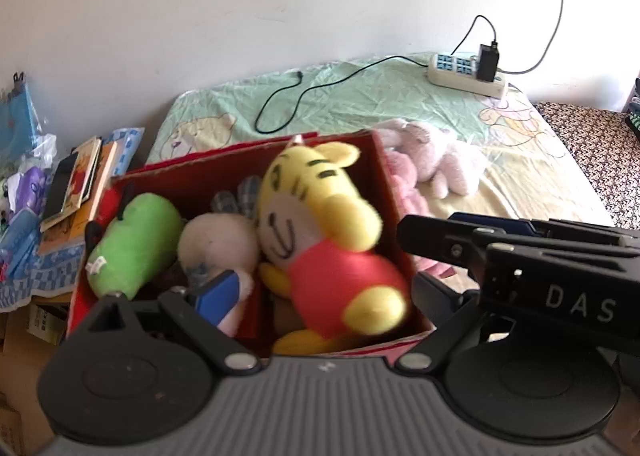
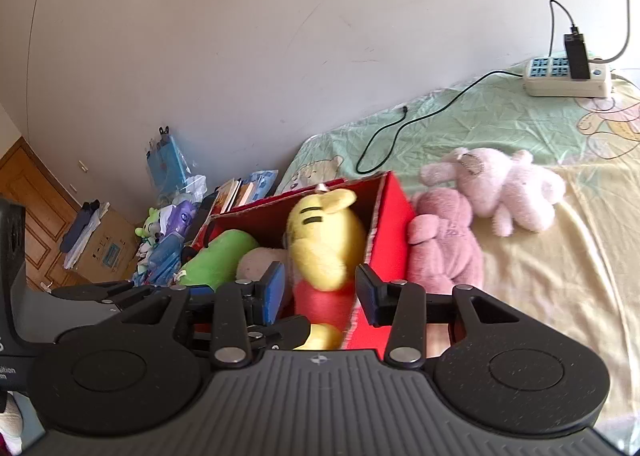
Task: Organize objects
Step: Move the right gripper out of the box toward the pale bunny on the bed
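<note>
Between the fingers of the right gripper (image 2: 320, 292) stands the yellow tiger toy (image 2: 326, 244), inside the red box (image 2: 394, 216) on the bed (image 2: 560, 276). The fingers are spread wide and, as far as I can see, do not press the toy; it looks released into the box. The left gripper (image 1: 320, 296) hangs over the same box with its fingers also apart and nothing between them; only its left pad is clear in the left wrist view.

To do this step well, I think the right gripper should go straight up, so the pads do not catch the plush and pull it out again.

The toy's long axis runs from the red body, close to the fingers, to the head, farther from them; the ears point away, toward the far wall of the box. Beyond the right finger, outside the box, lie the pink plush (image 2: 444, 252) and the pale pink plush (image 2: 504, 184), probably next to collect.
</note>
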### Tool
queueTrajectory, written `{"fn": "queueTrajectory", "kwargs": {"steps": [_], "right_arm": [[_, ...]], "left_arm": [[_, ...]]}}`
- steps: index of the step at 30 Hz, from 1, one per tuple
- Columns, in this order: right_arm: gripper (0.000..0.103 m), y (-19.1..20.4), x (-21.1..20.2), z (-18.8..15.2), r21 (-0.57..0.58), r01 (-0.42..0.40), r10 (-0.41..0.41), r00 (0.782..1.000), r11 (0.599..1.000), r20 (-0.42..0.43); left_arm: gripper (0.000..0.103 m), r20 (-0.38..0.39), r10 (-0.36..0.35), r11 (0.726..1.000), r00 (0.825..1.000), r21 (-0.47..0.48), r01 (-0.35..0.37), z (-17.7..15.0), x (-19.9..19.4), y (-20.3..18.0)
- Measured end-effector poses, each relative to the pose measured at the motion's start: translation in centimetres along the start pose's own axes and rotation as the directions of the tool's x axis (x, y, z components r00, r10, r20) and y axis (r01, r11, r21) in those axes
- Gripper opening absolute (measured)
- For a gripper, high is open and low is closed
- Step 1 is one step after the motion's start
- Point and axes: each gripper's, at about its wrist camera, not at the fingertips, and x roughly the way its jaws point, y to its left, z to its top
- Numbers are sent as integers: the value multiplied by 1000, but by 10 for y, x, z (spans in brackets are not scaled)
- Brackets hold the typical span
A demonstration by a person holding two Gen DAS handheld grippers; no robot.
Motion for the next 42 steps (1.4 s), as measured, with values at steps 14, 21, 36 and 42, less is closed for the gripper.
{"fn": "queueTrajectory", "kwargs": {"steps": [14, 21, 36, 42], "right_arm": [[44, -55, -39, 1, 17, 52, -52, 999, 999, 15], [44, -88, -55, -5, 54, 84, -84, 996, 995, 3], [44, -148, -60, -30, 125, 150, -137, 985, 981, -103], [44, -166, -42, -37, 146, 149, -125, 978, 978, -165]], "left_arm": [[94, -14, -62, 997, 998, 47, 63, 3, 1, -77], [94, -48, -85, 993, 995, 80, 89, -2, 13, -117], [95, -165, -107, 984, 980, 123, 128, -30, 59, -174], [95, -186, -100, 987, 978, 109, 121, -46, 77, -175]]}}
